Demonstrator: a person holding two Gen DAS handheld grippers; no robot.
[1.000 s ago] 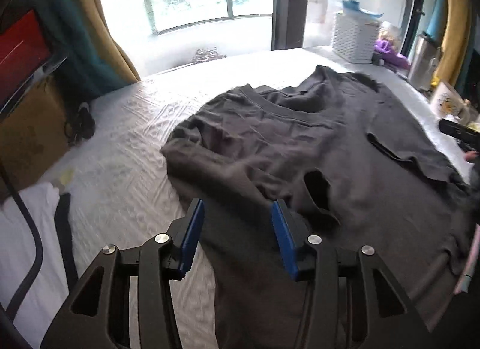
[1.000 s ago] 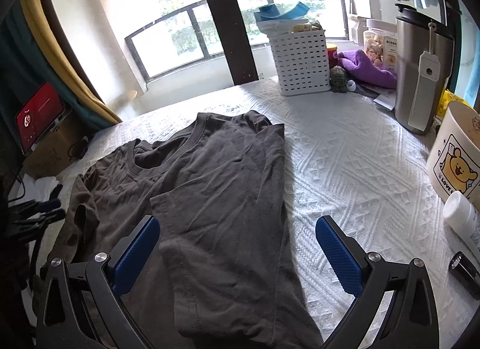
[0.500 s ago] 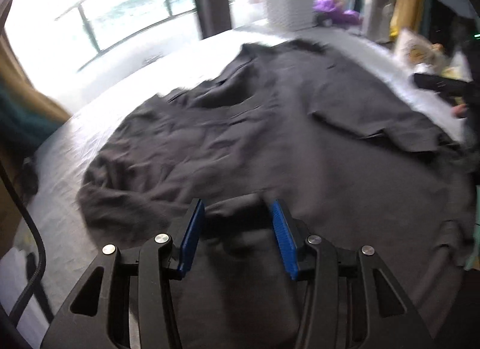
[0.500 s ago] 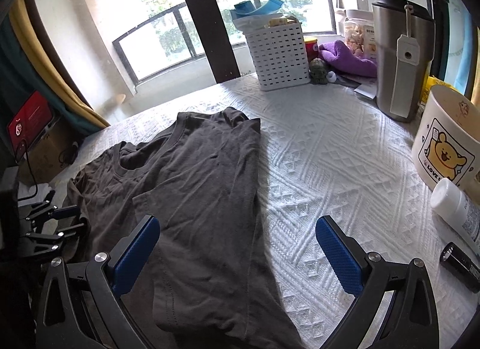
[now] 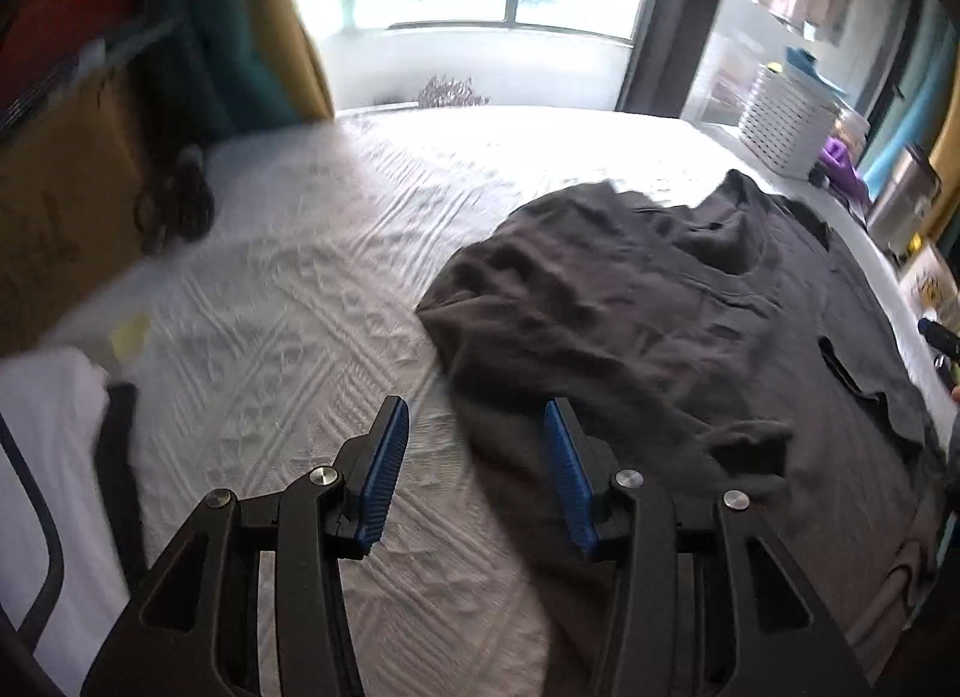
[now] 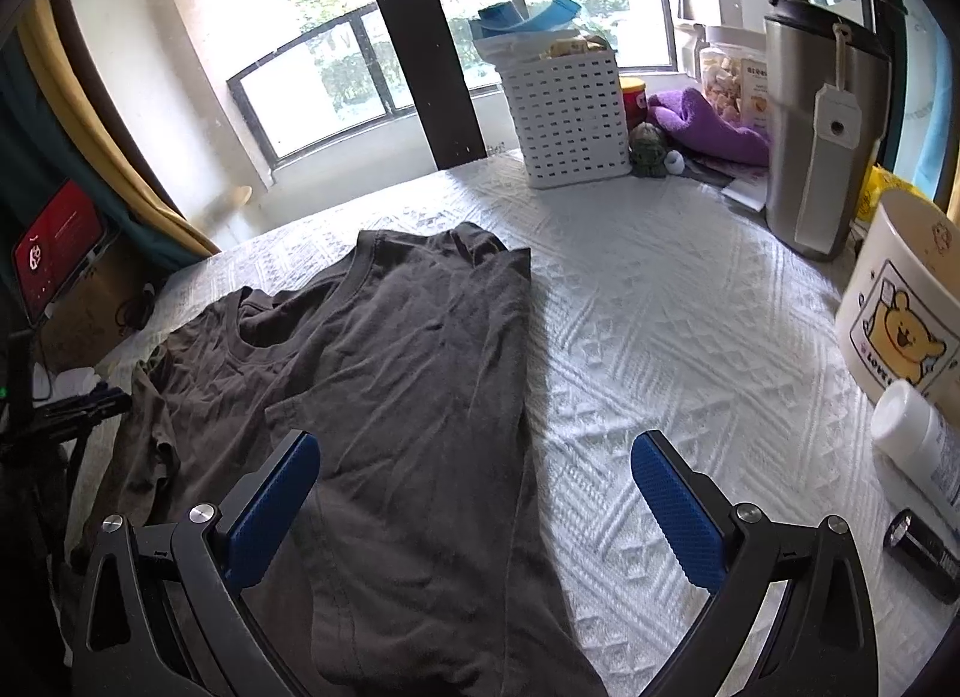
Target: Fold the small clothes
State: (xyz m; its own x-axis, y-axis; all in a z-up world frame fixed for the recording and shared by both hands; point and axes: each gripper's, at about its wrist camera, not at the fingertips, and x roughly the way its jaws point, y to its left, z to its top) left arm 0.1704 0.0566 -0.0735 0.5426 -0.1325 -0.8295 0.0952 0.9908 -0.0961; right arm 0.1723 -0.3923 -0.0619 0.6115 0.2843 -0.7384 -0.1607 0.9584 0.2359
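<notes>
Currently I find the dark grey T-shirt (image 6: pixel 414 373) lying on the white quilted bedspread (image 6: pixel 672 349), neckline toward the window. From the right wrist view its right side runs in a straight folded edge; its left side is rumpled, with a short sleeve lying loose near the bedspread's left edge. From the left wrist view the near-left part of the cloth sits bunched in creases.

My left tongs (image 5: pixel 474 469) are released, the blue pads apart with nothing between them; the left pad hangs over bare bedspread, the right one over the shirt's edge. Half a second ago a fold of the shirt stood between these pads; that fold is now out of them, and the view has swung left, off the garment and onto the bedspread.

My right tongs (image 6: pixel 474 505) are spread wide and hold nothing, straddling the shirt's folded right edge. That view matches the earlier one closely.

A white perforated basket (image 6: pixel 570 115), steel tumbler (image 6: pixel 822 145) and bear-printed tub (image 6: pixel 900 307) stand beyond and right of the shirt, apart from it.
</notes>
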